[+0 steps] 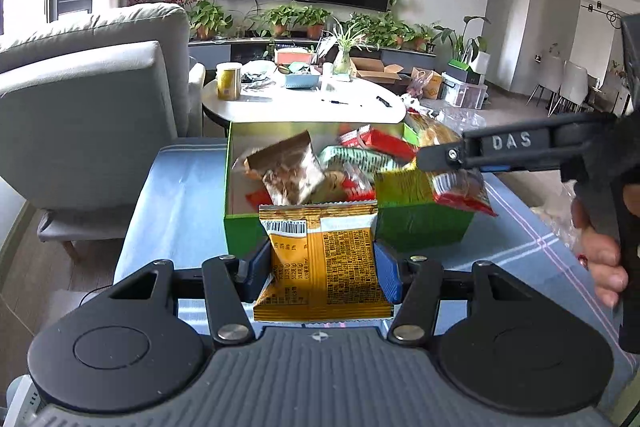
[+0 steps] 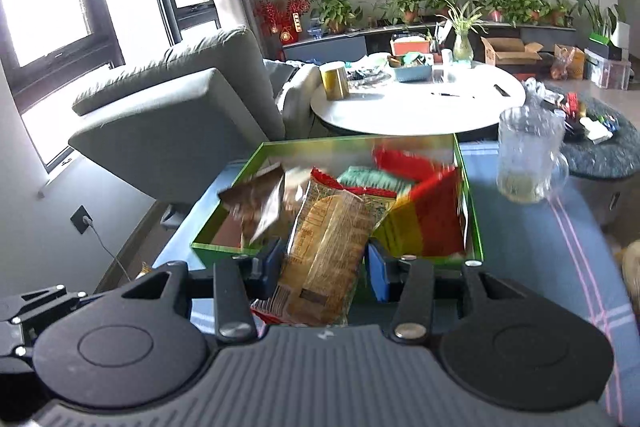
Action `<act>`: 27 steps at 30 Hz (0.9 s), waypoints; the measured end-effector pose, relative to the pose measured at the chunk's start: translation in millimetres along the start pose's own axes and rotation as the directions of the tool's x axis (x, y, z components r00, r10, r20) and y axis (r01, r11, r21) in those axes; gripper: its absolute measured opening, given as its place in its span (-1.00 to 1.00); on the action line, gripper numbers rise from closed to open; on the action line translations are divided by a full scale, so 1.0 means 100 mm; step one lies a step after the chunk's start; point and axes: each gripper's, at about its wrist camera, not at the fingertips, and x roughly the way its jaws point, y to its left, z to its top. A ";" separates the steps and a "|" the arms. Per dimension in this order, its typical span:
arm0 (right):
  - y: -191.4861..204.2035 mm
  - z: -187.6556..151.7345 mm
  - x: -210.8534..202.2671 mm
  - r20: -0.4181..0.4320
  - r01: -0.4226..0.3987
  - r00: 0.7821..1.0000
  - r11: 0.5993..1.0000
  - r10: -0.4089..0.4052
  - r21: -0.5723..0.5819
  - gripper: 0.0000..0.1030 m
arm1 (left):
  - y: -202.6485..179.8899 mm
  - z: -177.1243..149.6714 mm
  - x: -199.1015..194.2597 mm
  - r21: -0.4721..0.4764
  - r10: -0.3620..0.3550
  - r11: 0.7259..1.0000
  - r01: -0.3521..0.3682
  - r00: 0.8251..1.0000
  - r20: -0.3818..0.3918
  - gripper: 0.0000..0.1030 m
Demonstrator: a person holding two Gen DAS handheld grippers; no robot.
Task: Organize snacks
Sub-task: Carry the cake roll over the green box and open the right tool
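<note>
Left wrist view shows the left claw [image 1: 320, 267] closed on an orange packet [image 1: 320, 267], held just short of the green box's [image 1: 420, 227] near wall on the blue-clothed table [image 1: 180, 195]. The right claw [image 2: 322, 263] grips a clear-wrapped biscuit pack [image 2: 324, 247] at the same near edge, its far end over the box. The box already holds a brown pouch [image 1: 286, 171] and red and green packets, heaped on the right. To do this well, I would carry each pack clear over the wall, aim the orange packet at the barer left floor, lower before letting go, and keep well away from the glass mug [image 2: 528, 163].
</note>
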 end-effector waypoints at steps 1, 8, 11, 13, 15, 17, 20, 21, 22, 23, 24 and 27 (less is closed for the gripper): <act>-0.01 0.03 0.03 -0.001 -0.003 1.000 1.000 0.003 0.003 0.55 | 0.00 0.03 0.04 0.000 0.003 1.000 -0.003 1.000 -0.001 -0.01; -0.04 0.36 0.44 -0.018 -0.026 0.999 1.000 0.026 -0.008 0.55 | 0.07 0.14 0.20 -0.010 0.014 1.000 -0.014 1.000 -0.007 -0.01; -0.04 0.49 0.69 -0.034 -0.006 0.999 1.000 0.006 -0.009 0.55 | 0.10 0.17 0.25 -0.016 0.018 1.000 -0.018 1.000 -0.012 -0.01; -0.03 0.55 0.87 -0.054 0.016 0.998 1.000 -0.017 -0.012 0.55 | 0.13 0.18 0.27 -0.020 0.019 1.000 -0.019 1.000 -0.015 -0.01; -0.01 0.58 1.04 -0.075 0.036 0.996 0.999 -0.038 -0.024 0.55 | 0.16 0.20 0.30 -0.022 0.020 1.000 -0.021 1.000 -0.017 -0.01; 0.01 0.59 1.16 -0.087 0.041 0.995 0.998 -0.044 -0.041 0.55 | 0.19 0.22 0.32 -0.026 0.024 0.999 -0.024 1.000 -0.016 -0.01; 0.01 0.58 1.29 -0.079 0.033 0.996 0.998 -0.037 -0.054 0.57 | 0.23 0.25 0.36 -0.032 0.030 0.999 -0.031 0.999 -0.015 -0.01; 0.01 0.57 1.30 -0.064 0.029 0.997 0.998 -0.033 -0.052 0.66 | 0.24 0.27 0.37 -0.033 0.033 0.999 -0.033 0.999 -0.013 -0.01; -0.01 0.56 1.30 -0.054 0.036 0.998 0.998 -0.039 -0.050 0.71 | 0.24 0.27 0.37 -0.032 0.033 0.999 -0.033 0.999 -0.011 -0.01; -0.03 0.56 1.29 -0.047 0.050 0.998 0.998 -0.052 -0.045 0.76 | 0.25 0.29 0.38 -0.031 0.033 0.999 -0.033 0.999 -0.008 -0.01; -0.07 0.55 1.25 -0.040 0.058 0.997 0.998 -0.059 -0.034 0.77 | 0.24 0.30 0.39 -0.031 0.034 0.999 -0.034 0.999 -0.007 -0.01; -0.19 0.57 1.10 -0.028 0.043 0.999 0.999 -0.043 0.014 0.77 | 0.21 0.33 0.42 -0.026 0.034 0.999 -0.034 0.999 -0.001 -0.01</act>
